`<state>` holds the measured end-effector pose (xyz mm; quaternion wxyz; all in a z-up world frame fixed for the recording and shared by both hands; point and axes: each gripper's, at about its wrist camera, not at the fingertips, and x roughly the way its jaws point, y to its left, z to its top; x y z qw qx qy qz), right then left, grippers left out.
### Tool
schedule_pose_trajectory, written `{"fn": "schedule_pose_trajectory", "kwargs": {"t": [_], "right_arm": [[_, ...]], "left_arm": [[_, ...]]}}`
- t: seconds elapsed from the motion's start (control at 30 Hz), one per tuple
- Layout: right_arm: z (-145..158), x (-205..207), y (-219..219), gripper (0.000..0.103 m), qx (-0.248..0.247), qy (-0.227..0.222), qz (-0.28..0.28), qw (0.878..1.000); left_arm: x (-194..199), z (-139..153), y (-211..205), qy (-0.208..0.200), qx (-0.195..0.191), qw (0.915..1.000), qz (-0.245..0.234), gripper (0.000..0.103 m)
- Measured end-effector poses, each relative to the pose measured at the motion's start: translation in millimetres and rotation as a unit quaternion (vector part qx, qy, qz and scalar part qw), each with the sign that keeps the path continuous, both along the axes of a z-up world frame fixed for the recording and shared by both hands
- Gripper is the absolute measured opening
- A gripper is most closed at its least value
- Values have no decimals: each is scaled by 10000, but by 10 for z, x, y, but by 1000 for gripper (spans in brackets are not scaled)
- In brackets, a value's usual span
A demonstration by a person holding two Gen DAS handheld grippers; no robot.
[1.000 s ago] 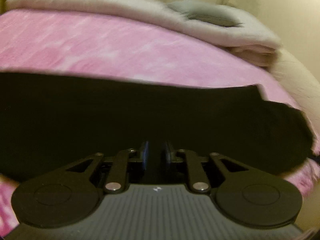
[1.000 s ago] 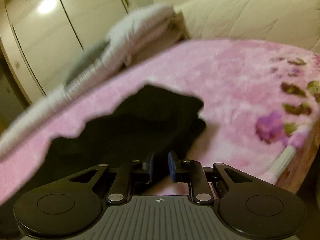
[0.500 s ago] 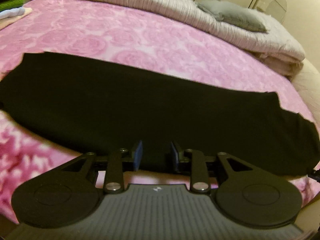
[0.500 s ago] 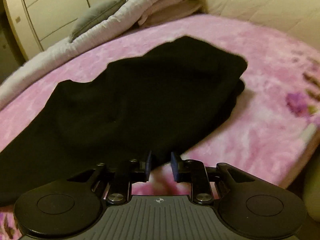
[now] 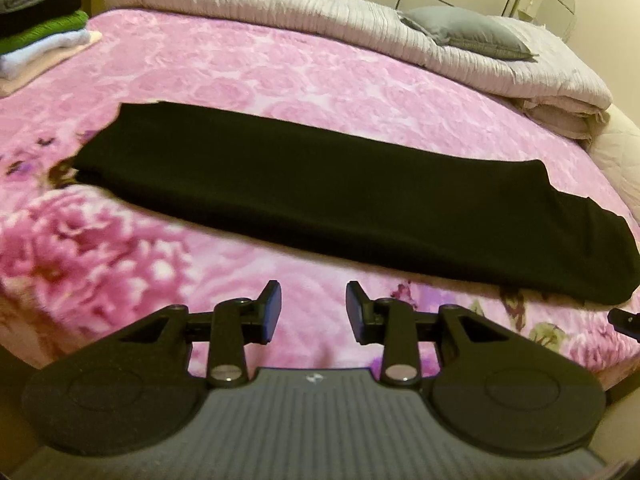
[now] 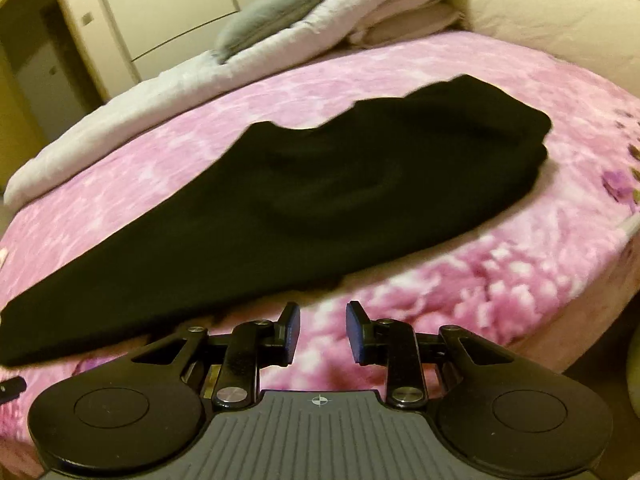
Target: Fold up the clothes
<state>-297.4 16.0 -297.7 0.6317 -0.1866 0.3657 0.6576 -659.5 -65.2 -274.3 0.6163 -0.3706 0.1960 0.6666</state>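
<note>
At the far left edge of the bed, a stack of folded clothes (image 5: 38, 36) sits on the pink flowered blanket (image 5: 248, 72), with grey and black pieces on top, then green, then pale blue at the bottom. Moving right, the black garment (image 5: 320, 200) lies flat across the middle of the blanket as a long folded band, its left end squared off and its right end wider and lumpier, reaching close to the right side of the bed. Beyond it, along the far side of the bed, a rolled pale quilt (image 5: 320, 12) runs nearly the whole width, and a grey pillow (image 5: 464, 32) rests on top of it toward the right. Pale cupboard doors (image 6: 168, 8) stand behind that.

Nearer to me, the left tool (image 5: 313, 312) hangs over bare blanket just short of the garment's near edge, its blue-padded fingers spread well apart with nothing between them. Over to the right, the right tool (image 6: 319, 334) is in much the same pose, jaws parted and empty, poised above the blanket right beside the garment's near edge but not touching it. From the right wrist camera the garment (image 6: 320, 200) shows a shallow curved crease in its middle, and a thicker doubled layer at its far right end
</note>
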Motion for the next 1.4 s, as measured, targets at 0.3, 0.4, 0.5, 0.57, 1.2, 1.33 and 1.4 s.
{"fn": "schedule_pose_trajectory", "kwargs": {"t": [0.3, 0.4, 0.5, 0.57, 1.2, 1.33, 1.4], "right_arm": [[74, -286, -281, 30, 125, -80, 431, 9990], [105, -286, -351, 30, 185, -92, 444, 9988], [137, -287, -420, 30, 245, -103, 457, 9986], [156, -282, -462, 30, 279, -111, 457, 9985], [-8, 130, -272, 31, 45, 248, -89, 9996], [-100, 218, -33, 31, -62, 376, -314, 9988], [-135, 246, 84, 31, -122, 408, -417, 9982]], "left_arm": [[45, 217, -310, 413, 235, 9989, 51, 38], [73, 270, -390, 508, 279, 9983, 39, 39], [111, 301, -447, 605, 297, 9977, 19, 40], [143, 316, -472, 641, 308, 9975, -18, 40], [-978, -119, -326, -2576, 695, 9522, 1488, 46], [-1393, -313, -110, -2848, 628, 9277, 2329, 46], [-1540, -405, -14, -3037, 604, 9134, 2643, 46]]}}
